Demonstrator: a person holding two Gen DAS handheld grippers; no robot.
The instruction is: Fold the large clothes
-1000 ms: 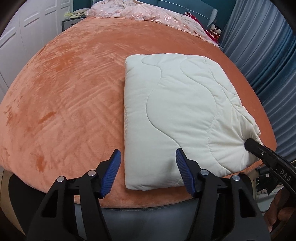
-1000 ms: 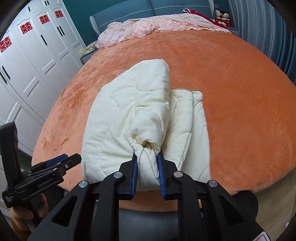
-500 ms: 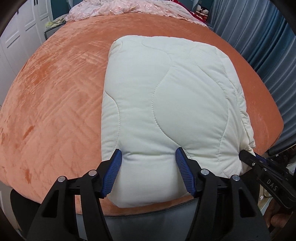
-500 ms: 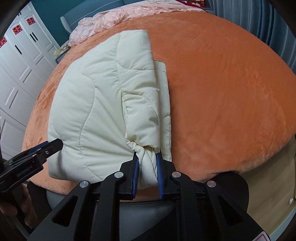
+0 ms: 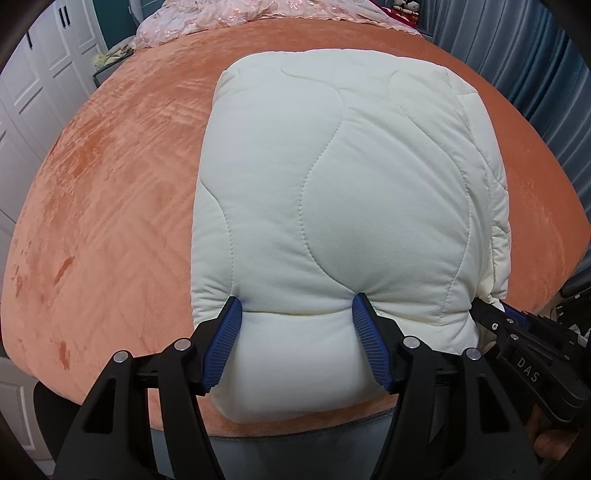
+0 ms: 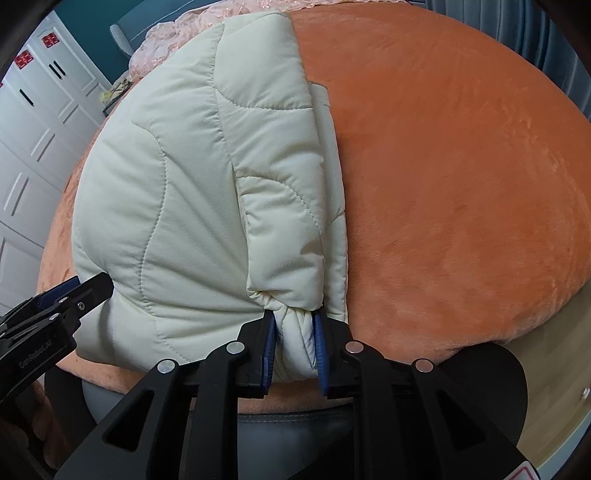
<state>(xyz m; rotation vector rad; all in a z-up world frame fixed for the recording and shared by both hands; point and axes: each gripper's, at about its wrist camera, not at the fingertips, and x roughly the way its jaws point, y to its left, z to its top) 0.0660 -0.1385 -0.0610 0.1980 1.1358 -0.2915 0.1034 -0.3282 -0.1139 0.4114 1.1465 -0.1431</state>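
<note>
Left wrist cam: I've got the left gripper (image 5: 297, 332) spread wide, blue pads (image 5: 225, 343) straddling the near edge of the cream quilted jacket (image 5: 343, 206). Fabric bulges between the fingers and both pads touch it, but it's not squeezed tight. Jacket is folded into a thick rectangular block, lying on the orange bedspread (image 5: 110, 192) at the near edge of the bed, slightly overhanging. Right gripper (image 5: 491, 314) shows at the jacket's near right corner, tips buried in fabric. Pink bedding (image 5: 258, 14) bunched at the far end, white wardrobe (image 5: 33, 85) on the left, blue curtain (image 5: 535, 66) on the right. Right wrist cam: right gripper (image 6: 294, 332) is pinching a gathered cuff-like bunch of the jacket (image 6: 177, 192), pads close together w/ fabric wadded between. A folded sleeve layer sits on top along the jacket's right side. Left gripper (image 6: 88, 286) comes in from lower left, touching the jacket's near left edge. Bare bedspread (image 6: 461, 184) to the right, wood floor (image 6: 565, 398) at bottom right.
</note>
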